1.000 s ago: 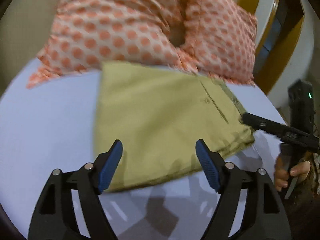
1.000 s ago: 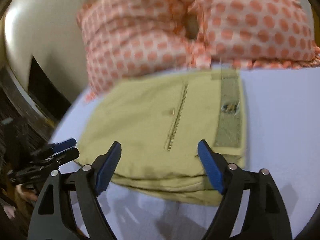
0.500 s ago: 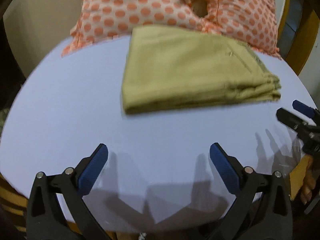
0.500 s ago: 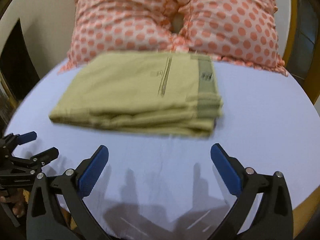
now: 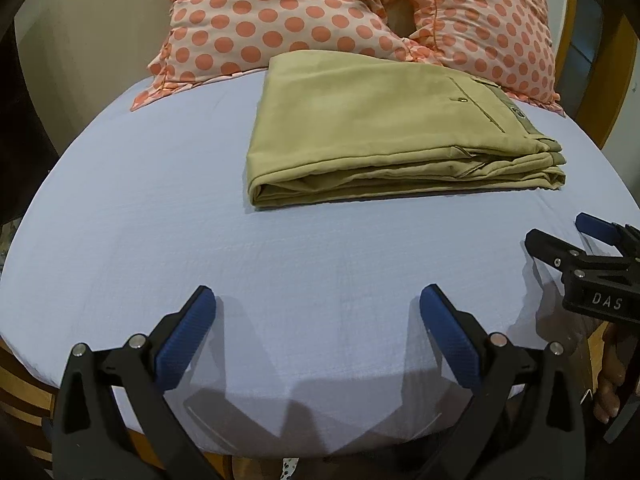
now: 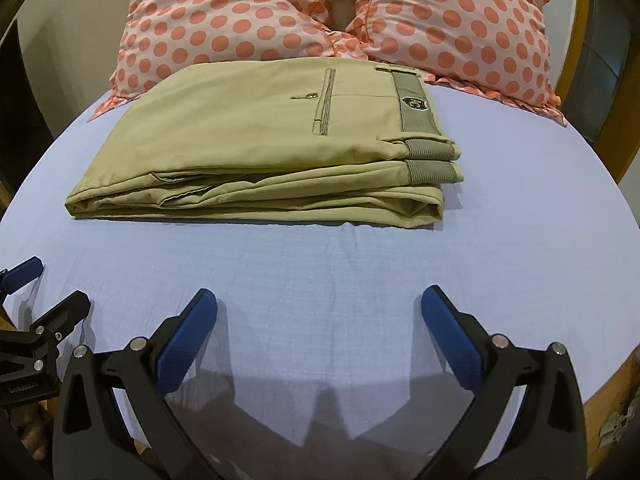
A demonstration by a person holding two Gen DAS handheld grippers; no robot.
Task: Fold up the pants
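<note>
The khaki pants (image 5: 384, 128) lie folded in a flat stack on the lavender bed sheet (image 5: 160, 220), waistband to the right; they also show in the right wrist view (image 6: 260, 148). My left gripper (image 5: 316, 304) is open and empty over the sheet near the bed's front edge, well short of the pants. My right gripper (image 6: 320, 304) is open and empty, likewise back from the pants. The right gripper also shows at the right edge of the left wrist view (image 5: 560, 236), and the left gripper at the left edge of the right wrist view (image 6: 44, 284).
Two pink pillows with orange dots (image 5: 280, 20) (image 6: 460, 20) lie against the headboard just behind the pants. A wooden bed frame (image 6: 624, 128) edges the mattress on the right. The sheet (image 6: 540, 220) lies flat around the pants.
Both grippers have pulled back from over the pants toward the front edge of the bed and opened wider. The pants lie still as a folded stack.
</note>
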